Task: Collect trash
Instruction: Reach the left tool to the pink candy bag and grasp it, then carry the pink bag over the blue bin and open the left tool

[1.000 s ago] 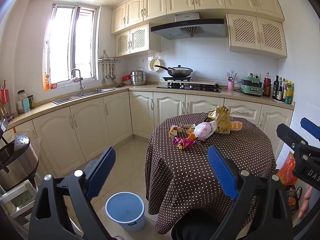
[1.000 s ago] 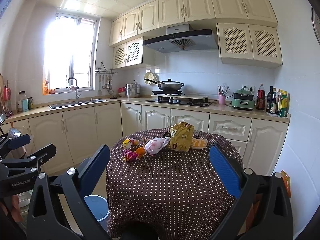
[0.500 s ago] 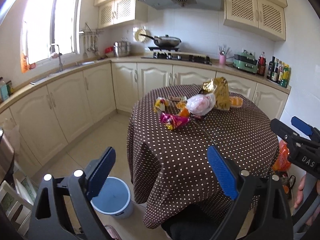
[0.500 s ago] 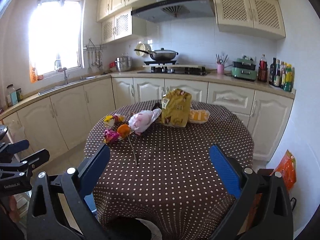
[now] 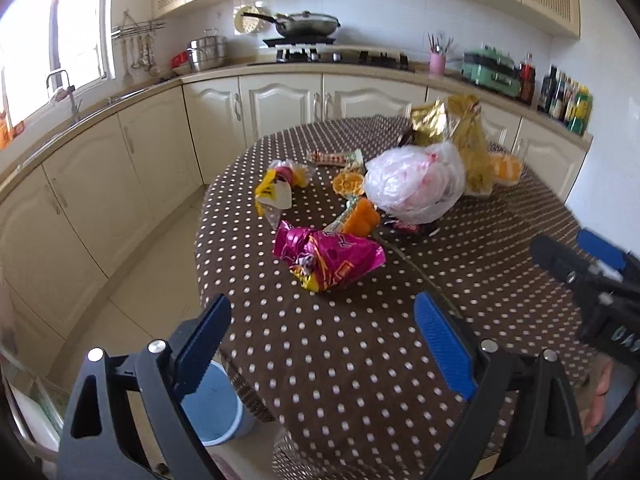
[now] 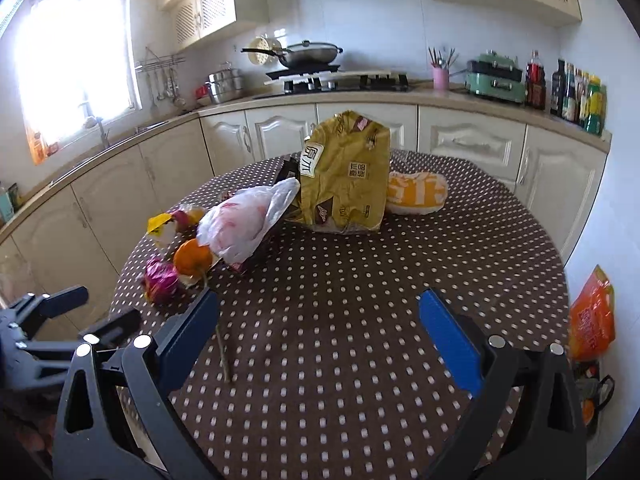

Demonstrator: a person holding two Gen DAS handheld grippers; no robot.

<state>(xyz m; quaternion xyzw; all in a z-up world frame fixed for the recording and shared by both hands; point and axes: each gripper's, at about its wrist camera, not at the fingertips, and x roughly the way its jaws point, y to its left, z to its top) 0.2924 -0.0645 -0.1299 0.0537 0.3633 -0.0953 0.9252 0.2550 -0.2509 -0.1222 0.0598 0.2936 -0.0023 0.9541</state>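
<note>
Lying crumpled near the table's left edge, the pink wrapper looks light, crinkly and slippery, best pinched at a raised fold by the left gripper, jaws wide and empty like the right gripper.

left hand-held gripper agape, right hand-held gripper agape

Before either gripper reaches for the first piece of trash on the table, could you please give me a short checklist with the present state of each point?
1. Left gripper open, holding nothing: ok.
2. Right gripper open, holding nothing: ok.
3. Pink wrapper nearest the left gripper, unobstructed: ok.
4. Blue bin on the floor beside the table, open top: ok.
5. Bin has room: cannot tell.
6. Gold bag stands upright, may tip if bumped: not ok.
</note>
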